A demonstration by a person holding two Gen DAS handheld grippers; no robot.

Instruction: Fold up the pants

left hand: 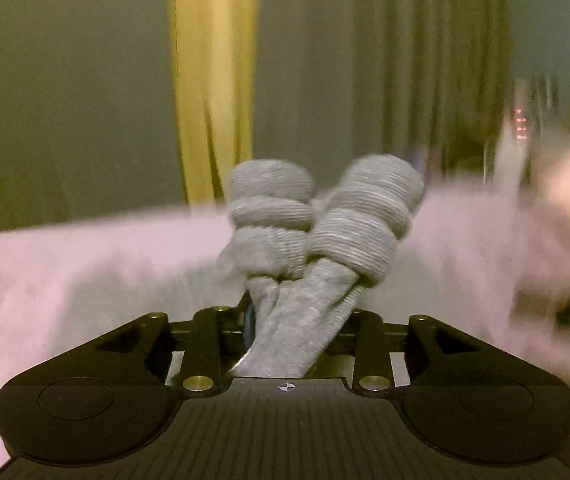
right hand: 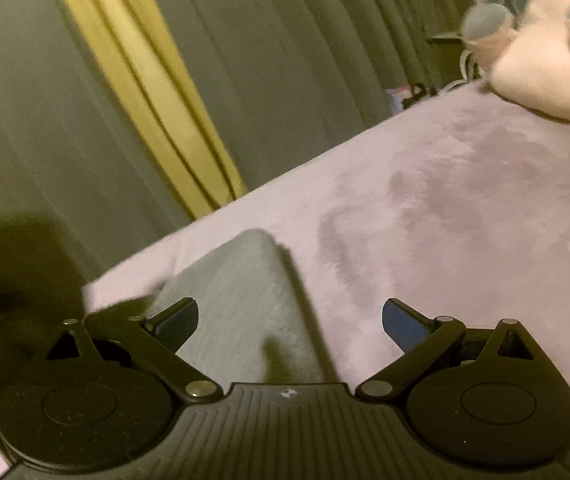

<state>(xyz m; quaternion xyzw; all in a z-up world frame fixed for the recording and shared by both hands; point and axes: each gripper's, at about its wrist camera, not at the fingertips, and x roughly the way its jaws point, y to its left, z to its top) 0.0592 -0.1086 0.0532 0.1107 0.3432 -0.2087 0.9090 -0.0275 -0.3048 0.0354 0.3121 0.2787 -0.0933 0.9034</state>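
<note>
2 ribbed cuffs of grey pants [left hand: 309, 280] pinched in left claw [left hand: 285, 320]; right claw [right hand: 289, 320] gapes wide.

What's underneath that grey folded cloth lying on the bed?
The grey pants lie on a fluffy pink blanket, which shows all around them. What the blanket looks like directly beneath them is covered. The open right gripper hovers above.

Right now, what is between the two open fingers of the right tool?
In the right wrist view, the right tool is open. A fold of the grey pants lies between its fingers, resting on the pink blanket.
</note>
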